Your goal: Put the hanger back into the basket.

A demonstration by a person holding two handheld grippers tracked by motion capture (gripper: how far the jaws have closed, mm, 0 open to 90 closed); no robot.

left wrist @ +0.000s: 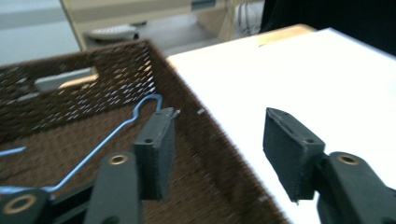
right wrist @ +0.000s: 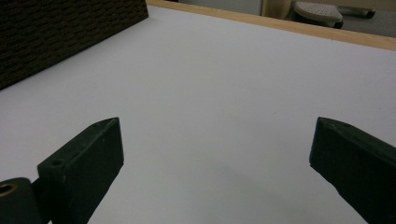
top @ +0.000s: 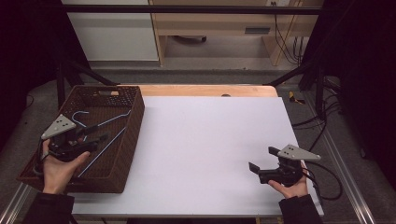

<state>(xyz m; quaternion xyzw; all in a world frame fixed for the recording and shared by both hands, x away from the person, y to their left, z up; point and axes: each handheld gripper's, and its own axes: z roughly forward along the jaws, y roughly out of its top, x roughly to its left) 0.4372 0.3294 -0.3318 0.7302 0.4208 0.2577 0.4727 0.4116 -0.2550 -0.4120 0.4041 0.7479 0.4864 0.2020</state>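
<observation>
While my left gripper [left wrist: 217,154] hovers spread over the basket [left wrist: 219,154], its jaw hides part of one blue hanger [left wrist: 105,142]; right gripper [right wrist: 215,168] spread, empty.

A thin blue wire hanger [top: 100,135] lies flat in the brown woven basket [top: 133,135] at the table's left edge.
</observation>
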